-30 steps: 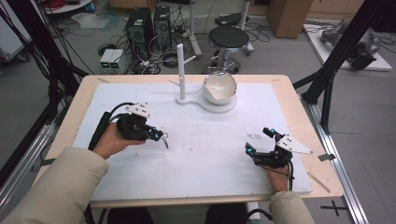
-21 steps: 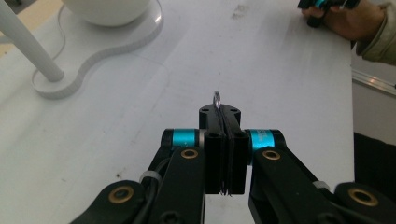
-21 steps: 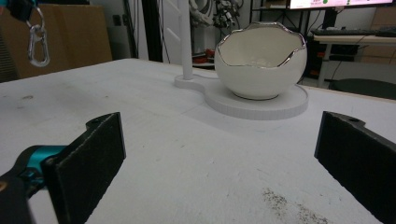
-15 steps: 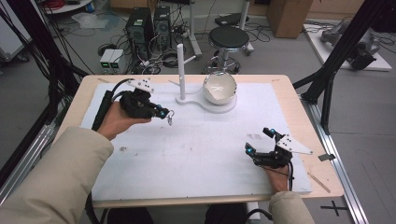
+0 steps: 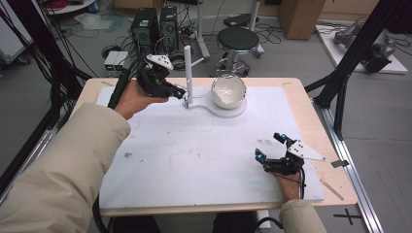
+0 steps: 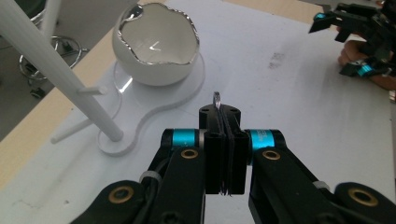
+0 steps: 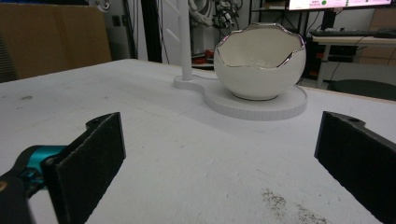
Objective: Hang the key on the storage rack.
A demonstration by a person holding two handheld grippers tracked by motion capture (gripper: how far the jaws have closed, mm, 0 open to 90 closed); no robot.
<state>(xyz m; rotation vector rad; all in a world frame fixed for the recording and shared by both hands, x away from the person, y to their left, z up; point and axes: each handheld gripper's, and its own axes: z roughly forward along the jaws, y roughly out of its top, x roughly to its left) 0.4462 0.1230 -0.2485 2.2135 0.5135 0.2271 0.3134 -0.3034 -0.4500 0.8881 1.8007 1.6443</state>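
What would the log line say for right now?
left tongs: shut on small metal ring, near white stand | right tongs: open, low over mat | egg-shaped bowl: on stand base

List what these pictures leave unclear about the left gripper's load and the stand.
- Small metal ring in the shut left gripper: its lower part is hidden between the jaws in the left gripper view; too small in the high view.
- White post: its top is cut off by the left gripper view's edge.
- Eggshell bowl: its floor is hidden by its own rim in the right gripper view.
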